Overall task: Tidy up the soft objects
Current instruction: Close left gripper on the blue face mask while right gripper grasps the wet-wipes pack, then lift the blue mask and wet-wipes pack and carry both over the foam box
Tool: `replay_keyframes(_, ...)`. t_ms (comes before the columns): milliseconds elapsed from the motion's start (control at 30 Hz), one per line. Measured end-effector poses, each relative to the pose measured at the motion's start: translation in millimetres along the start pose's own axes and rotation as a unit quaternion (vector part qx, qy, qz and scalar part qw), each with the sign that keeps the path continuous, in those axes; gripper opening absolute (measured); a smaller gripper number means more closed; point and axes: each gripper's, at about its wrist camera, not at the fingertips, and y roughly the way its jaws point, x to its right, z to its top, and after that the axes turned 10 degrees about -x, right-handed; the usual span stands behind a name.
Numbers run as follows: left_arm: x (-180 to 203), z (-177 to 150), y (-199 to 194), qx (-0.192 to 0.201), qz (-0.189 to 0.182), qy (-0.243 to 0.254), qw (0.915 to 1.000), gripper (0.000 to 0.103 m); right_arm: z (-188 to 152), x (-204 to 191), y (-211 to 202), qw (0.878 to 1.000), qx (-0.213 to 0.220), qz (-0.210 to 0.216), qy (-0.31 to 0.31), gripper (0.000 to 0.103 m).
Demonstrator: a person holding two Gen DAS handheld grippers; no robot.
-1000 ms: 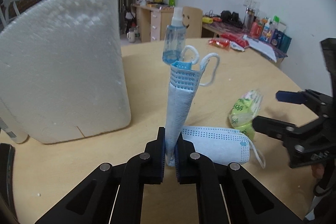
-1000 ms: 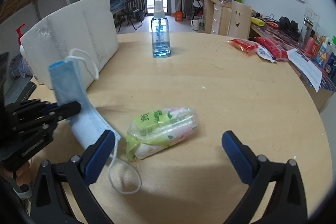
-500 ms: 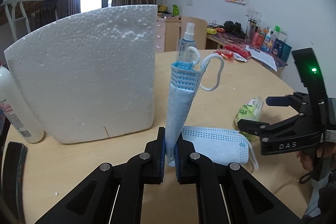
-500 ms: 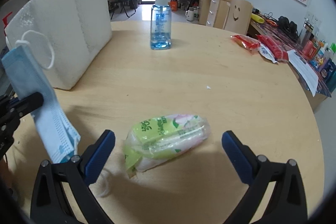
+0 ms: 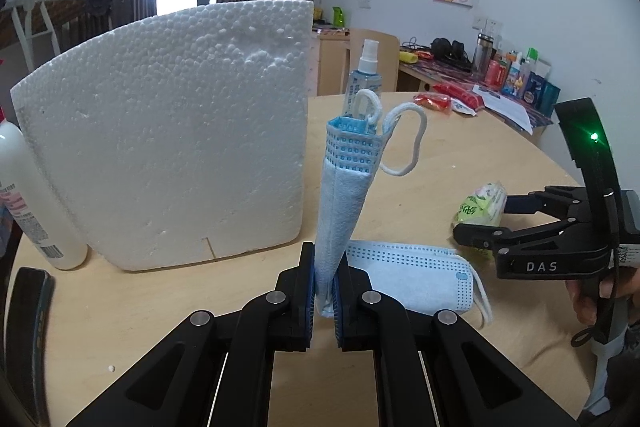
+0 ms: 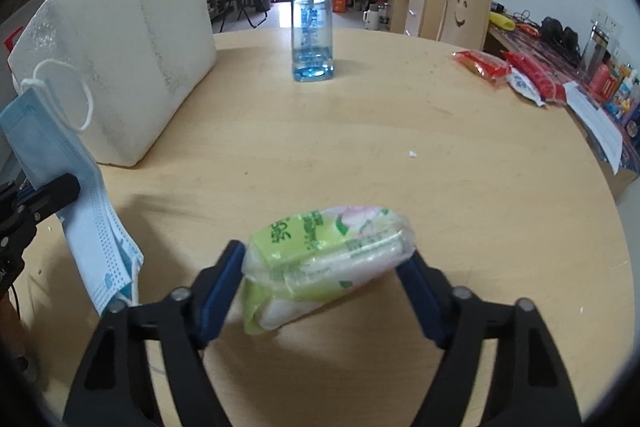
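My left gripper (image 5: 324,291) is shut on a folded blue face mask (image 5: 344,195), which stands upright with its white ear loops at the top. A second mask (image 5: 412,279) lies flat on the round wooden table (image 6: 460,167) just behind it. To the right, my right gripper (image 6: 320,275) straddles a green and pink tissue pack (image 6: 324,247). Its jaws are closing, and the blue pads lie against both ends of the pack. The held mask (image 6: 72,187) also shows at the left of the right wrist view.
A big white foam block (image 5: 168,147) stands at the left. A blue spray bottle (image 6: 312,35) stands at the far middle, and red snack packs (image 6: 512,71) and papers lie at the far right edge. A white bottle (image 5: 24,195) and a dark phone (image 5: 28,307) sit left.
The right gripper's jaws have come in from wide open to the ends of the tissue pack. The left gripper keeps its hold on the mask and has hardly moved.
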Motion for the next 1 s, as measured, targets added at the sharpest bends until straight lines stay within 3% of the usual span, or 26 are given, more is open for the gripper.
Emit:
replay_keyframes(300,0.3,0.4,-4.1,0.008,-0.005,-0.001,0.9999,0.008,-2.8,5.4,-6.8,0.999,0.013,0.037,0.008,0.072)
replay_keyframes(600,11.4,1.4,-19.1,0.028,-0.028,0.004,0.9992,0.008,-11.4,9.9,-39.2,0.998,0.055,0.034,0.01,0.072)
replay_keyframes(1000,30.6,-3.2,-59.9,0.059,-0.015,0.009,0.9981,0.008,-33.7,5.3,-98.1,0.991,0.128,0.033,-0.001,0.072)
